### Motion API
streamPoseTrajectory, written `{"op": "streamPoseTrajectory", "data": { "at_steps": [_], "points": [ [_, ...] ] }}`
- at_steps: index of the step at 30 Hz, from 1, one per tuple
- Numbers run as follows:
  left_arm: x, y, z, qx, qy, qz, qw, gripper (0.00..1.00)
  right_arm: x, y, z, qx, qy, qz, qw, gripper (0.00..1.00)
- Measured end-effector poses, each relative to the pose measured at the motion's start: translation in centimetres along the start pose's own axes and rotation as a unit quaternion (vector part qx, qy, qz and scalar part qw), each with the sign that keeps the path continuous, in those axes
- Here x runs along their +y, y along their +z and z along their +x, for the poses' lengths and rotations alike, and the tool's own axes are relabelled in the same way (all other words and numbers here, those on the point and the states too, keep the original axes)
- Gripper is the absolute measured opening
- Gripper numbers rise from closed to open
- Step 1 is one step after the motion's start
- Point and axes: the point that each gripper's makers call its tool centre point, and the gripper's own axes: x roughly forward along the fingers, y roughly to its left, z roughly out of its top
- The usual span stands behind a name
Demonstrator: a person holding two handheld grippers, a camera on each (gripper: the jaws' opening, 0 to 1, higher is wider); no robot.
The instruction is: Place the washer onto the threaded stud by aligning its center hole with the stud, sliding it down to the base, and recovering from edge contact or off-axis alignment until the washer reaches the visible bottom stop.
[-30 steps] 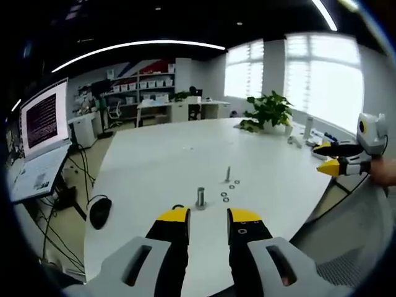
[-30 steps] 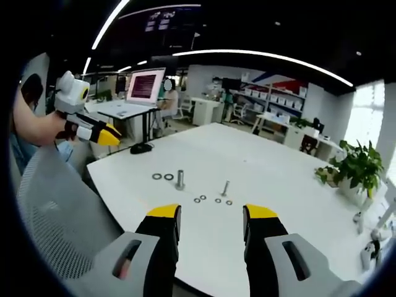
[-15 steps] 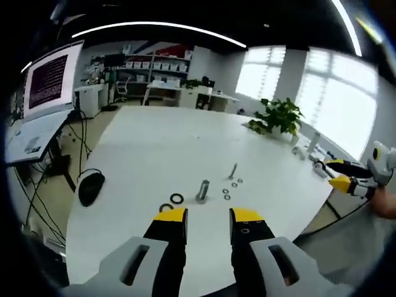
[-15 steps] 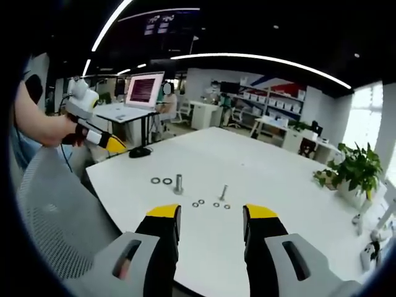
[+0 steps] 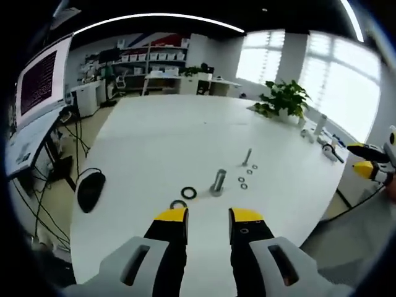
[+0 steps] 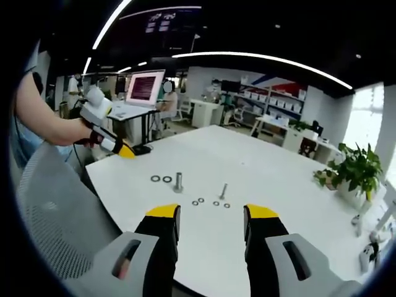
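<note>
left gripper view looks along the left gripper (image 5: 207, 216), its yellow-tipped jaws spread apart with nothing between them, hovering over the near edge of a white tabletop (image 5: 161, 139). just past the jaw tips lie two dark washers: one washer (image 5: 178, 204) right beside the left jaw tip, a second washer (image 5: 189, 192) a little farther in. next to them a thick threaded stud (image 5: 217, 182) stands upright on the tabletop, bare, with no washer on it. beyond it a thinner stud (image 5: 247, 156) also stands upright, with a few small washers (image 5: 243, 182) scattered on the surface between and beside the two studs. a black mouse (image 5: 90, 192) sits below the tabletop's left edge, and a potted plant (image 5: 286, 99) stands at the far side. the right gripper (image 5: 365, 159) shows at the right edge, off the tabletop.

right gripper view shows the right gripper (image 6: 210, 218) with jaws likewise spread and holding nothing, short of the tabletop (image 6: 272, 179). the thick stud (image 6: 178, 181) has the two large washers (image 6: 160, 179) lying flat just to its left; the thin stud (image 6: 223, 191) stands apart from it with small washers near its base. a person's hand (image 6: 86, 133) holds the left gripper (image 6: 114, 143) at the tabletop's left corner; whether its jaws are apart cannot be told from this view.
</note>
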Motion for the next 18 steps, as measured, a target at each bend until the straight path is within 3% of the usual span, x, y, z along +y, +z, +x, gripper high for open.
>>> {"op": "streamPoseTrajectory", "data": {
  "at_steps": [11,18],
  "points": [
    [1.1,-2.1,3.1,0.045,0.001,0.018,0.9988,0.23,-0.1,-0.1,-0.1,0.003,-0.004,-0.004,1.0000,0.43],
    [2.0,-3.1,4.7,0.067,0.007,0.007,0.9977,0.22,-0.2,-0.2,0.0,0.005,-0.006,-0.005,1.0000,0.43]
  ]
}}
